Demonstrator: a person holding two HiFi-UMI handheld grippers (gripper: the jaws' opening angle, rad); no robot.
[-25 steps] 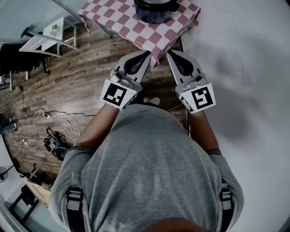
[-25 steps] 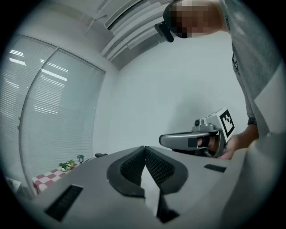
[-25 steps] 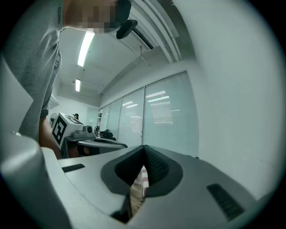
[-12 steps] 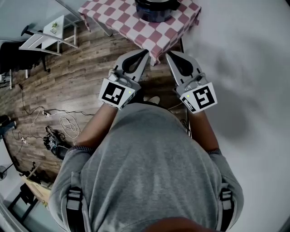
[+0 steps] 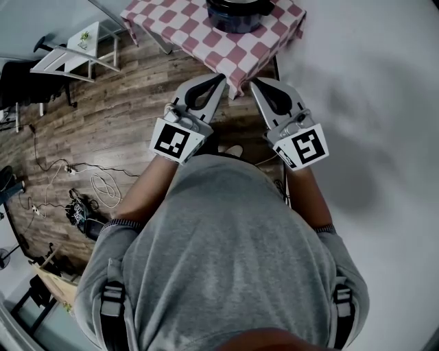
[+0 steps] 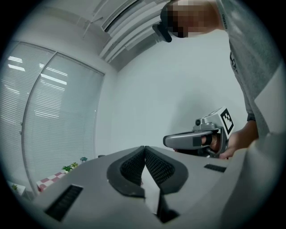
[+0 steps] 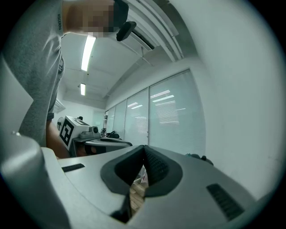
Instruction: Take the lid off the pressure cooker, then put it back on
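The dark pressure cooker [image 5: 236,14], lid on, stands on a table with a red-and-white checked cloth [image 5: 182,31] at the top of the head view. Both grippers are held short of the table's near edge, in front of the person's chest, well apart from the cooker. My left gripper [image 5: 223,77] is shut and empty; its own view shows the jaws meeting at the tip [image 6: 144,147], with the right gripper [image 6: 196,139] alongside. My right gripper [image 5: 252,81] is also shut with nothing in it [image 7: 144,146], and its view catches the left gripper [image 7: 87,136]. Neither gripper view shows the cooker.
A white rack [image 5: 72,55] stands on the wooden floor at the far left. Loose cables [image 5: 103,188] lie on the floor at the left. A white wall [image 5: 370,103] runs along the right side. Windows with blinds [image 7: 170,112] show in the right gripper view.
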